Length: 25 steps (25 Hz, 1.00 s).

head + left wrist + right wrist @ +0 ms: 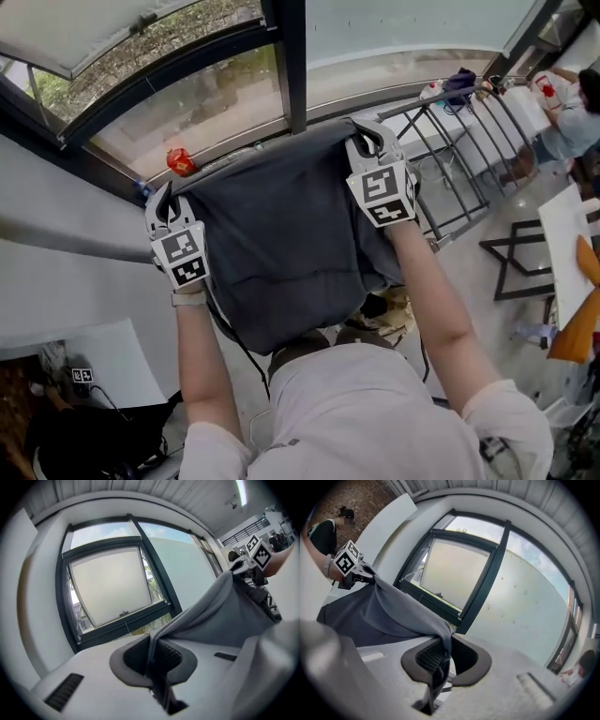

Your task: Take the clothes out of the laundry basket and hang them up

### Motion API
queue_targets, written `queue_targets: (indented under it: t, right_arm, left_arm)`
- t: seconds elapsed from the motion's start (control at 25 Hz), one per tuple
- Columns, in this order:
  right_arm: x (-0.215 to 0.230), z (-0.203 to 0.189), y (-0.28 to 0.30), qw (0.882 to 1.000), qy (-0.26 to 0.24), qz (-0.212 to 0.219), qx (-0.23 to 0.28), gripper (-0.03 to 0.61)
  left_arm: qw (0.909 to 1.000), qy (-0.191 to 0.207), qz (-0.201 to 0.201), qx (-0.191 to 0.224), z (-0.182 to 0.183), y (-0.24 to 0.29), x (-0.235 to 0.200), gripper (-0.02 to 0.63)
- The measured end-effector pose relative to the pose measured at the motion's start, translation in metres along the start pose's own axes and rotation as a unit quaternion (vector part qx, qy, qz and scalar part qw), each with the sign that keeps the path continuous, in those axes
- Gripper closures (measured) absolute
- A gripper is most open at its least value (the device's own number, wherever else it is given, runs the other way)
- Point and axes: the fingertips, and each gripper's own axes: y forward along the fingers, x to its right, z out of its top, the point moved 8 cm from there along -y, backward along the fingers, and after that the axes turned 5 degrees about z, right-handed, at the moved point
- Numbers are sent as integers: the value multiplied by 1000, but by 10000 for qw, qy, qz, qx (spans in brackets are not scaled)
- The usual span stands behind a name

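Between closed jaws of left gripper [167, 200] and right gripper [372, 141]: grey garment [281, 246], held up spread, not yet hung

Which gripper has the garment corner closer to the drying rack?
The right gripper, pinching the dark grey garment right beside the metal drying rack; the left gripper holds the far corner, by the window.

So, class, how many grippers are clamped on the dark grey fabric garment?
2. The left gripper pinches the dark grey fabric garment at its upper left corner; the right gripper pinches its upper right corner.
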Motion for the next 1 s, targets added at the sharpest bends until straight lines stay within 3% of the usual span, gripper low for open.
queue_targets:
  t: [0.24, 0.48, 0.56, 0.72, 0.84, 1.0]
  right_arm:
    - [-32, -53, 71, 9935, 162, 454, -1027, 545]
    - [-55, -97, 107, 9814, 332, 707, -1751, 545]
    - [-61, -109, 117, 9773, 370, 809, -1922, 530]
    - [-73, -124, 131, 9679, 504, 1118, -2192, 474]
    - [-76, -129, 130, 9632, 673, 1212, -2303, 353]
    - [-70, -128, 107, 9660, 873, 1086, -2179, 337]
  left_arm:
    - [9933, -31, -644, -958, -81, 66, 21, 594]
    - [9836, -108, -1005, -1496, -133, 94, 40, 591]
    - [9807, -138, -1086, -1621, -144, 102, 45, 557]
    - [9728, -207, -1390, -1843, -160, 112, 55, 483]
    - [9676, -158, -1524, -2008, -167, 112, 60, 434]
    - [9674, -183, -1546, -1999, -166, 98, 63, 414]
